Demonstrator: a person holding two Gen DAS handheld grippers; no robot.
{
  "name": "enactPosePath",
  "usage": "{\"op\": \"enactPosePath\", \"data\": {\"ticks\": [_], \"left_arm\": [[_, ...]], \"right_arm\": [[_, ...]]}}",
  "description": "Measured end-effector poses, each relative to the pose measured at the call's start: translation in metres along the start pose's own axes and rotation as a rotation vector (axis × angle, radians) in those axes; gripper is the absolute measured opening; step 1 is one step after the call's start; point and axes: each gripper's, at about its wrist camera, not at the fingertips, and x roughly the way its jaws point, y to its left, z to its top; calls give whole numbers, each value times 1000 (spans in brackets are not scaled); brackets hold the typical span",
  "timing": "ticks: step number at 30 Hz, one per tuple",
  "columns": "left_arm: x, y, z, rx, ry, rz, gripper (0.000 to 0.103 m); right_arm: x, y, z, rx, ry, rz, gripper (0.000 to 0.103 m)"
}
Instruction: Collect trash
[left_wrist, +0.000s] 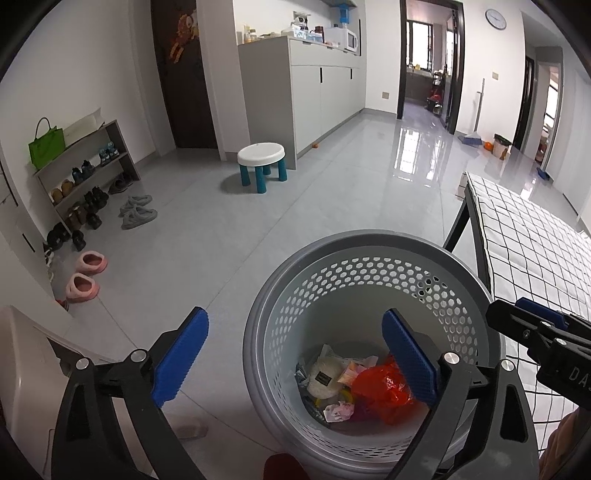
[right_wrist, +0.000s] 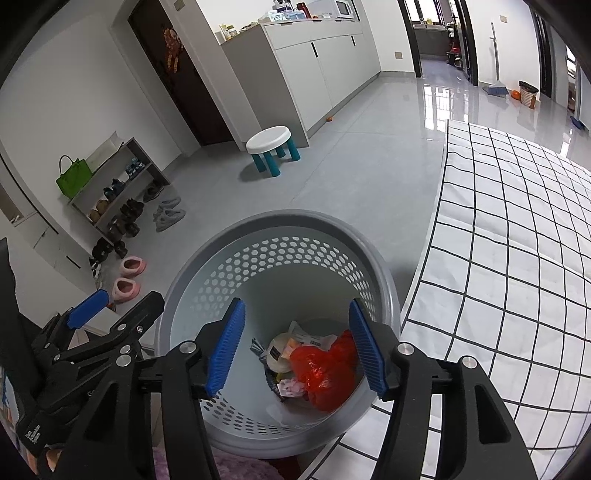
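A grey perforated waste basket (left_wrist: 369, 243) stands on the floor beside the bed. It also shows in the right wrist view (right_wrist: 295, 218). Inside lie a red plastic bag (left_wrist: 380, 391), a cream round item (left_wrist: 323, 376) and crumpled wrappers (left_wrist: 338, 410); the red bag (right_wrist: 321, 373) shows in the right wrist view too. My left gripper (left_wrist: 295, 358) is open and empty above the basket's left rim. My right gripper (right_wrist: 297, 347) is open and empty over the basket's mouth. The right gripper also shows at the right edge of the left wrist view (left_wrist: 535, 325).
A bed with a white checked cover (right_wrist: 517, 258) lies to the right of the basket. A white stool with teal legs (left_wrist: 262, 162) stands on the tiled floor. A shoe rack (left_wrist: 85, 173), pink slippers (left_wrist: 86, 277) and grey cabinets (left_wrist: 314, 96) line the left and back.
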Motion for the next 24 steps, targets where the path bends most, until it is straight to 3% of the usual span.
{"op": "enactPosePath", "data": {"ticks": [24], "left_arm": [[0, 2, 0, 0, 1, 3, 96]], "right_arm": [[-1, -1, 2, 1, 3, -5, 59]]}}
